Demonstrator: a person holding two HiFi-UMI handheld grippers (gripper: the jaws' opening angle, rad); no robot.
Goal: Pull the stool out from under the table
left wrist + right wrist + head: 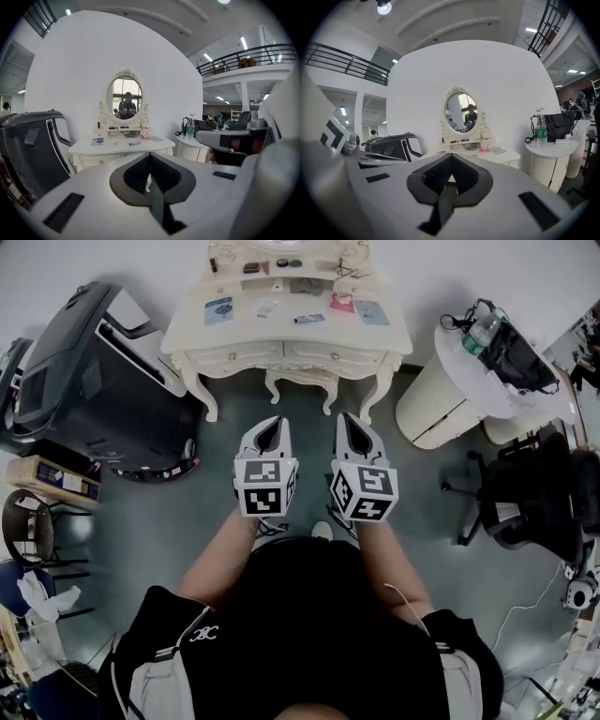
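Observation:
The cream stool (301, 382) is tucked under the cream dressing table (187, 329) at the top of the head view; only its front rail and curved legs show. Both grippers are held side by side in front of the person, pointing at the table and a short way from the stool. My left gripper (272, 423) is shut with nothing in it, and its jaws meet at the tip (150, 154). My right gripper (350, 420) is likewise shut and empty (451, 155). In both gripper views the table (117, 146) (501, 157) with its oval mirror stands ahead, and the jaws hide the stool.
A black massage chair (84, 381) stands left of the table. To its right is a white ribbed round stand (436, 404) with a bottle and a black bag, then a black office chair (534, 493). Small items lie on the table top. Grey floor separates me from the stool.

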